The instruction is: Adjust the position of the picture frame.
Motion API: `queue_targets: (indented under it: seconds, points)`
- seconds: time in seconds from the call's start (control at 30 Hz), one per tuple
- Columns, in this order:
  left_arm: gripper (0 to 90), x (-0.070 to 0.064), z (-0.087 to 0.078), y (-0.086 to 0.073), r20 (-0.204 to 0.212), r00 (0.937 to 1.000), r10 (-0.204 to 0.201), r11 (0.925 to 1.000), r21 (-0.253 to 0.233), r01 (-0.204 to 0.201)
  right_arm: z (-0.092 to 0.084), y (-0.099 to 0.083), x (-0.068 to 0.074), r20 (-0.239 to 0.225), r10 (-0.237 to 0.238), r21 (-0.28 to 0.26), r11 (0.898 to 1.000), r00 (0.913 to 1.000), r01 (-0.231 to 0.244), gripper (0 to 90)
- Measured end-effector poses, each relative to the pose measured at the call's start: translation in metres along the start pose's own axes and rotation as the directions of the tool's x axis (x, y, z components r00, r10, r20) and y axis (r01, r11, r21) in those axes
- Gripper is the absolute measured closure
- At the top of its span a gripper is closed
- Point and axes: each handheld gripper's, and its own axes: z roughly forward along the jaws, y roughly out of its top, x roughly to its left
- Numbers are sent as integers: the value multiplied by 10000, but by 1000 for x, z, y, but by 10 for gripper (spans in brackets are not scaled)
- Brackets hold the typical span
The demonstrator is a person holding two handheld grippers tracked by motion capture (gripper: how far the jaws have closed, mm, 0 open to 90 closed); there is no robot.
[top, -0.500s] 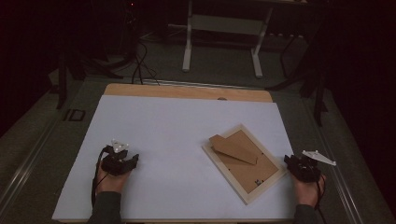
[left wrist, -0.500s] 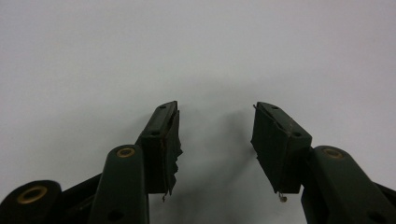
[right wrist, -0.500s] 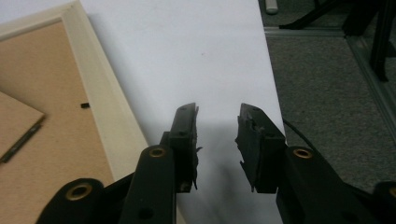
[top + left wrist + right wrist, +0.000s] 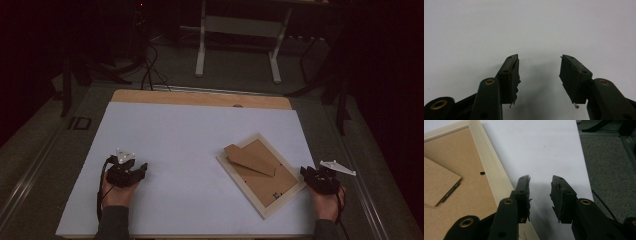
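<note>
While both hands stay put, the left gripper (image 4: 539,75) and right gripper (image 4: 540,195) gape empty.

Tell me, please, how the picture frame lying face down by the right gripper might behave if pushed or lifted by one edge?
The picture frame lies flat on the white table cover, so it would probably slide, not tip. Its pale wooden rim looks stiff. The brown stand flap on its back seems hinged and might swing open when lifted.

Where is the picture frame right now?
In the high view the picture frame lies face down on the right part of the white table cover, turned at an angle, just left of the right gripper, whose open jaws hold nothing.
</note>
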Motion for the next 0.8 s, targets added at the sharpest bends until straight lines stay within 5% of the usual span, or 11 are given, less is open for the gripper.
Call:
queue_targets:
  seconds: [0.37, 0.8]
  points:
    - [548, -1, -1, 0, 112, 9999, 67, 10000, -26, -67, 1, 1, 6, -158, -215, 196, 9996, 9996, 218, 842]
    - [874, -4, -2, 0, 476, 9987, 159, 9998, 97, -163, 16, 8, 14, -79, -127, 478, 9988, 9999, 131, 899]
